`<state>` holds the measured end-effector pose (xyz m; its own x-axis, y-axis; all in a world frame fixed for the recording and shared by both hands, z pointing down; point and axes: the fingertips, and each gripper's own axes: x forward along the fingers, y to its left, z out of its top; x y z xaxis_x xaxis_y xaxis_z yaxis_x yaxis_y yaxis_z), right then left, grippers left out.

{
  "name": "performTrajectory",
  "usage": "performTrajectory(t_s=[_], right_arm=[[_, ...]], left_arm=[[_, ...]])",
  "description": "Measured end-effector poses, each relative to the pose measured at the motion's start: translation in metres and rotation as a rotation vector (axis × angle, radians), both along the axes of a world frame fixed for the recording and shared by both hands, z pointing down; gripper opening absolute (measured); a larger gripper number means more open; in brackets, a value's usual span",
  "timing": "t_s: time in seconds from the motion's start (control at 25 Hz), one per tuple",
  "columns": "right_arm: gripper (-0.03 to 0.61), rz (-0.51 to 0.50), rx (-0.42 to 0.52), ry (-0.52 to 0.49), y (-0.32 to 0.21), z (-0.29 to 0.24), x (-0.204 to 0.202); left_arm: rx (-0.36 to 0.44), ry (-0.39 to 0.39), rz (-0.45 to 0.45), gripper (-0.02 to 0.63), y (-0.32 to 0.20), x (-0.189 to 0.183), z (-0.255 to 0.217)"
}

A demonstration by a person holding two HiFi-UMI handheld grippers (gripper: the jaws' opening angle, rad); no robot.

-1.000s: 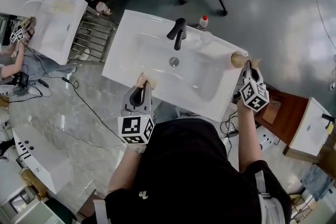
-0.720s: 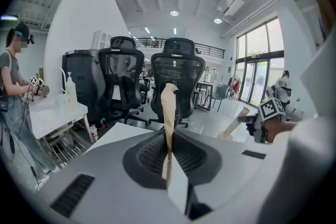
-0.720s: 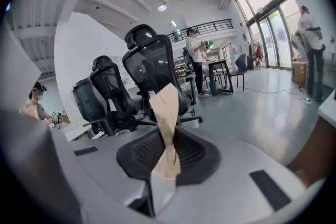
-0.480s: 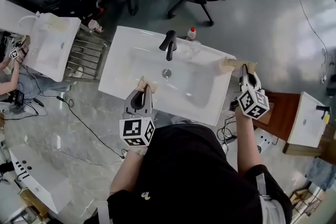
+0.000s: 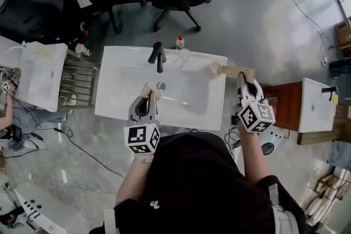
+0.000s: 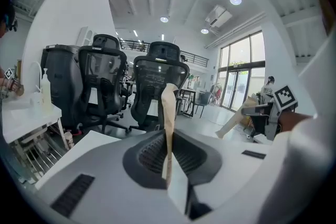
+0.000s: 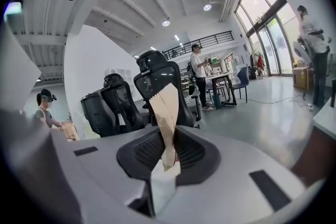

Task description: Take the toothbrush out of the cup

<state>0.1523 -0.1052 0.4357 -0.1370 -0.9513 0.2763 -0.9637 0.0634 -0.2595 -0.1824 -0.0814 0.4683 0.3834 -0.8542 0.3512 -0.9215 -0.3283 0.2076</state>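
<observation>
— Your right gripper [image 5: 242, 76] is riding higher than a second ago, off the right rim of the white rectangular ceramic washbasin [image 5: 112, 93]. The long tan paper packet [image 5: 227, 68] in it is now lying sideways over that corner.
— Are its jaws gripping it?
— Yes. In the right gripper view they are pinching together on the packet's lower end, and its zigzag-cut top is sticking up between them.
— And the left?
— Your left gripper [image 5: 149, 97] is hovering over the front part of the basin, closer to the round drain [image 5: 160, 85] than before. Its jaws are nearly together and squeezing a thin tan paper strip [image 6: 169, 113] that is standing edge-on between them.
— Where is the toothbrush?
— You are not showing me one plainly. The clear glass cup [image 5: 183, 57] is standing on the back ledge, well apart from both grippers. It is sitting just beside the black curved tap [image 5: 159, 56] and near the small red-capped bottle [image 5: 179, 41]. Whether a toothbrush is sitting in the cup or inside the tan packet, I cannot tell.
</observation>
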Motion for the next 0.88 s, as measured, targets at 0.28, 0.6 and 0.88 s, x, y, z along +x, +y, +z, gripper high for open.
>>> performTrajectory(t_s=[0.28,0.6,0.88], right_arm=[[0.064,0.006,-0.005,0.001,0.042,0.001,-0.006],[0.064,0.071,-0.060,-0.025,0.087,0.020,0.000],[0.064,0.153,-0.098,-0.036,0.120,0.038,0.016]], left_arm=[[0.003,0.006,0.119,0.038,-0.009,0.037,0.002],[-0.005,0.013,0.260,0.038,-0.013,0.078,0.005],[-0.015,0.009,0.366,0.038,-0.011,0.110,0.009]])
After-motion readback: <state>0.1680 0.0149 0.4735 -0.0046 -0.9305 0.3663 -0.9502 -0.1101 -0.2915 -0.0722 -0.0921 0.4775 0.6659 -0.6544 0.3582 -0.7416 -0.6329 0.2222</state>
